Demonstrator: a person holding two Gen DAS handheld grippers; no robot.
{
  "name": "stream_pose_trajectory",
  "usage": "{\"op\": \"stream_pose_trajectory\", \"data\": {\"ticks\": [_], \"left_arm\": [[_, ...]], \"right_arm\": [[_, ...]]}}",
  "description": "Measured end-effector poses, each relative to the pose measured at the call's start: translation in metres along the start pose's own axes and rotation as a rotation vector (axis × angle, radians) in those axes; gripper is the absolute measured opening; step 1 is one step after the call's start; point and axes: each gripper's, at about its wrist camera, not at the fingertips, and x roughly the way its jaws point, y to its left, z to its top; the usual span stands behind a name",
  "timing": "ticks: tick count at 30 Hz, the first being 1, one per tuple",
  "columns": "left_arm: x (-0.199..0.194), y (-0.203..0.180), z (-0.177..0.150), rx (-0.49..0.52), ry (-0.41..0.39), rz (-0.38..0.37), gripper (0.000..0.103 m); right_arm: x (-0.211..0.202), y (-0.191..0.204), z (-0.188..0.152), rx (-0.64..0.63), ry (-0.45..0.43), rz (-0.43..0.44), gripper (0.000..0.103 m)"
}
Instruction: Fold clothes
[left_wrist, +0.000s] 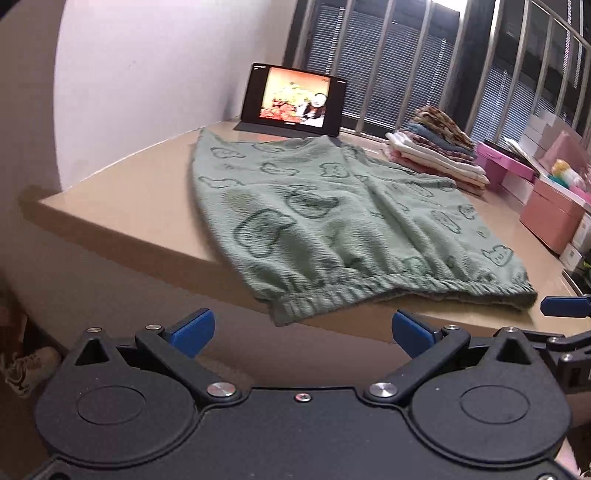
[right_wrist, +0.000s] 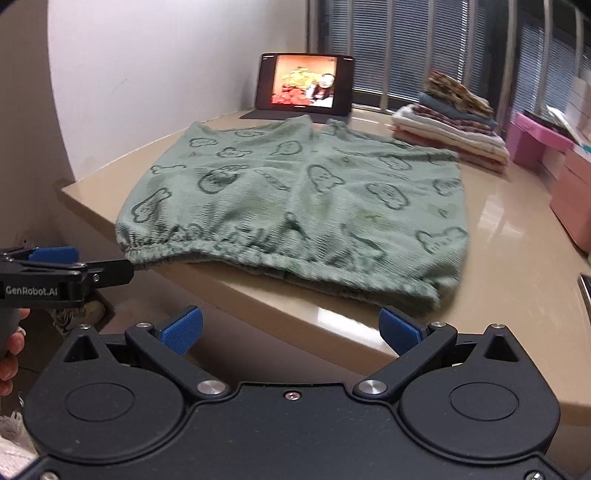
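Left wrist: left claw (left_wrist: 301, 332) wide open, apparently empty, near shorts (left_wrist: 332, 221)

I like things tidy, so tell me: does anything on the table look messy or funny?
A little. The green shorts lie spread flat, but their elastic waistband hangs over the table edge, wrinkled. The pile of folded clothes by the window sits neat. Both grippers, left and right, are open.
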Motion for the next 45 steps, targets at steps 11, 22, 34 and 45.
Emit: {"op": "stream_pose_trajectory", "data": {"ticks": [11, 22, 34, 45], "left_arm": [[0.021, 0.052, 0.011, -0.197, 0.048, 0.003, 0.103], [0.055, 0.076, 0.015, -0.383, 0.082, -0.099, 0.091], [0.071, 0.087, -0.01, -0.431, 0.016, -0.313, 0.064], [0.074, 0.105, -0.028, -0.5, 0.018, -0.492, 0.03]], "right_arm": [[0.022, 0.039, 0.058, -0.146, -0.013, 0.113, 0.102], [0.03, 0.053, 0.193, -0.19, -0.014, 0.314, 0.102], [0.085, 0.119, 0.289, -0.284, 0.137, 0.431, 0.102], [0.175, 0.177, 0.335, -0.344, 0.242, 0.324, 0.099]]}}
